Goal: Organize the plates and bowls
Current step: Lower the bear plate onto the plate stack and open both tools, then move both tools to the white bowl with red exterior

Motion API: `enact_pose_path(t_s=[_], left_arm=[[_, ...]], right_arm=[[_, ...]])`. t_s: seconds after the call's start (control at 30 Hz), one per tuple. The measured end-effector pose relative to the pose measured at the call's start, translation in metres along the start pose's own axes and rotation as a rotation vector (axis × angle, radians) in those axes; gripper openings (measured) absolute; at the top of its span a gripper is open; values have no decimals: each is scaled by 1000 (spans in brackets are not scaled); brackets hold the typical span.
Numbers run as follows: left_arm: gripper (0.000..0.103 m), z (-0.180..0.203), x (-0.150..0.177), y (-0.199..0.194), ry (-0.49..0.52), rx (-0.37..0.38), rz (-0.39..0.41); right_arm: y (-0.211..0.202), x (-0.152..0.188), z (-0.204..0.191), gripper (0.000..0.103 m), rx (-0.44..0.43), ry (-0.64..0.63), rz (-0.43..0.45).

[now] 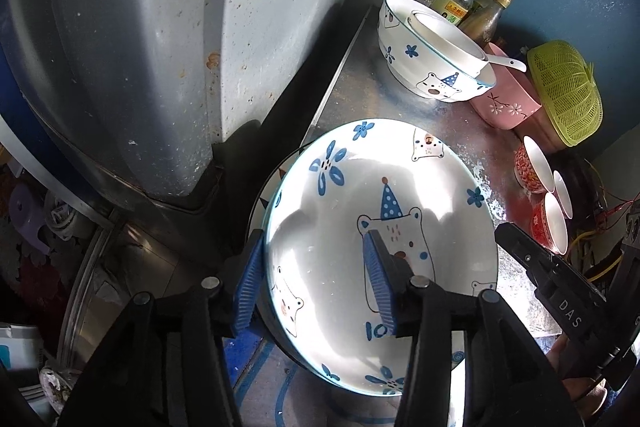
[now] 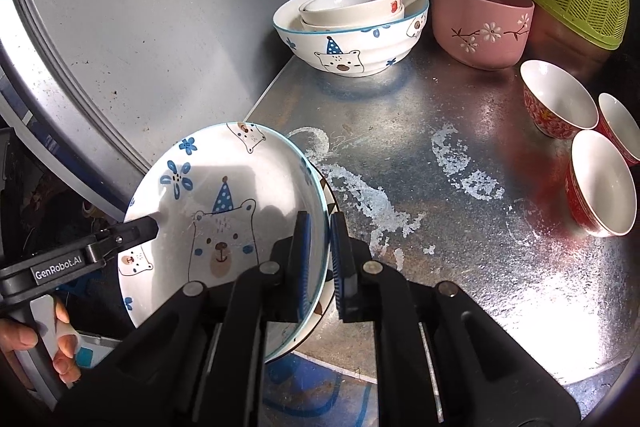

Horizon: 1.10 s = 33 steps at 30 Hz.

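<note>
Hard daylight falls from above and slightly behind, leaving the scene bright in the middle and dim toward the rim. The bear plate (image 1: 376,227) is nearly blown out in the left wrist view, with soft grey shadows crossing its white face. The metal counter (image 2: 460,187) throws strong glare at its lower right, washing out the surface there, and a red tint from the red cups (image 2: 592,183) spills onto it. Both views are sharp at the centre, but the fisheye bends straight edges into curves, and black corners frame each circle. The floor area at far left sits in deep shadow.
</note>
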<state>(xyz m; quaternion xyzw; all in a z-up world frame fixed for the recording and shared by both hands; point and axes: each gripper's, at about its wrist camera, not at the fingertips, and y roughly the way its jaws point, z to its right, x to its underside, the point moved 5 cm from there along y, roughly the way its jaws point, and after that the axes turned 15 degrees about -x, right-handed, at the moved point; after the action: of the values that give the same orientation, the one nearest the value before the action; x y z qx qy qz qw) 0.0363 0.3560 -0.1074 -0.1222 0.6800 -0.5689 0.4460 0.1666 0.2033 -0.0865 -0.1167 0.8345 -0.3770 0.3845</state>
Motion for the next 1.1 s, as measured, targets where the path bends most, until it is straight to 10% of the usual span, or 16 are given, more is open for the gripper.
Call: enact_pose_path(t_s=[0.1,0.23,0.5,1.1], left_arm=[[66,-1,-4,-9,2,-7,47],[70,0,-8,-19,23,-22,78],[95,5,-6,-26,17,-18,87],[102,62,6,-38,96,12,96]], right_arm=[[-3,-1,1,18,3,4,6],[-10,-1,0,62,-7,12,41],[-19,1,1,103,-27,26,43],[-66,17,45,103,8,115,81]])
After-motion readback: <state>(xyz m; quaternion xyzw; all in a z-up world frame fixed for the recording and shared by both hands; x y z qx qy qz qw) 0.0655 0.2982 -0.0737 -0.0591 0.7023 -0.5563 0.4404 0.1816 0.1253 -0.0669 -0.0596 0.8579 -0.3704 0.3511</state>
